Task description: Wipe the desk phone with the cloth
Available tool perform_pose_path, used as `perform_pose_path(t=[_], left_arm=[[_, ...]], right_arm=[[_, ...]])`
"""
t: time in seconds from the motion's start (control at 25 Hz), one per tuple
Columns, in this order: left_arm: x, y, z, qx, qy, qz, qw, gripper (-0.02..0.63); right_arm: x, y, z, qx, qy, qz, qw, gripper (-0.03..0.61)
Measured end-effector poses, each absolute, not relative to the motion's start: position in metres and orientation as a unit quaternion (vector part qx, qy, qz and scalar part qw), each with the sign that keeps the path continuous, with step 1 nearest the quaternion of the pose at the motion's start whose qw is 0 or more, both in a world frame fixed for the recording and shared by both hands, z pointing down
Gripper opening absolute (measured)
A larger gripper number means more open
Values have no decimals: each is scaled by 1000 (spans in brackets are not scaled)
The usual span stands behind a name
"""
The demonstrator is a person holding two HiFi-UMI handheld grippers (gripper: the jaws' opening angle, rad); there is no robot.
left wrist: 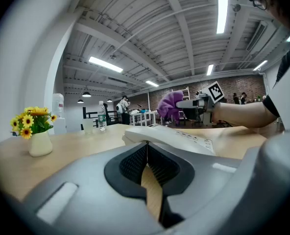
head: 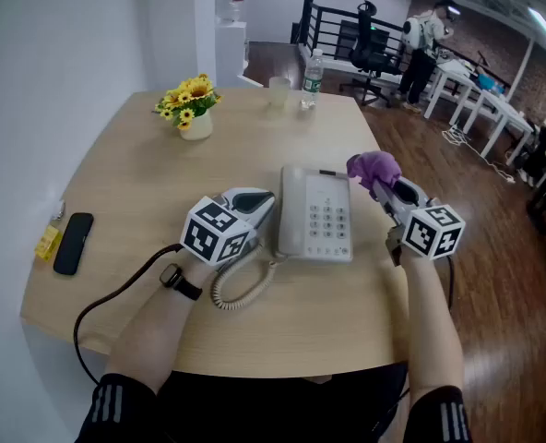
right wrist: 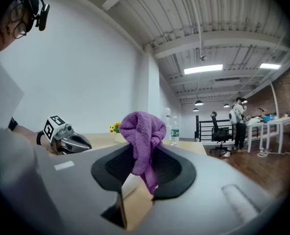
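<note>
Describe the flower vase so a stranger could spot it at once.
On the light wooden table, look toward its far left, beyond the desk phone. A small white vase of yellow flowers stands there. Unlike the clear cup and water bottle to its right, it is opaque and brightly coloured.

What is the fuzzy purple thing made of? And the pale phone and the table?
The purple cloth looks like soft terry or microfibre fabric: fuzzy surface, limp folds. The pale grey desk phone seems smooth moulded plastic with a dull sheen. The light table shows wood grain, though it may be laminate, not solid wood.
</note>
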State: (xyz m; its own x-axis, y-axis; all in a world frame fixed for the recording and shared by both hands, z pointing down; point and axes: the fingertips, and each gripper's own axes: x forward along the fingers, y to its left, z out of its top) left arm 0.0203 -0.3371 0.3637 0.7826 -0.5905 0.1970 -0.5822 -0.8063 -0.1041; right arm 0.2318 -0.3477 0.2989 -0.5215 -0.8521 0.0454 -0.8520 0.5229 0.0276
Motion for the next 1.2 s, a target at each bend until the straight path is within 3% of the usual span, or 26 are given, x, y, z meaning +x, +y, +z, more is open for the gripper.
perform_pose_path(t=[0.24, 0.44, 0.64, 1.2], left_arm=[[17, -336, 367, -944, 310, -112, 9, -3], [18, -335, 367, -944, 309, -114, 13, -3], [18, -335, 367, -945, 307, -113, 14, -3], [19, -334, 367, -944, 306, -117, 22, -3]], right_arm=[[165, -377, 280, 431, -895, -21, 111, 114], [109, -403, 305, 385, -897, -20, 216, 114], [75, -414, 333, 363, -889, -11, 279, 110], [180, -408, 355, 413, -843, 11, 345, 107]])
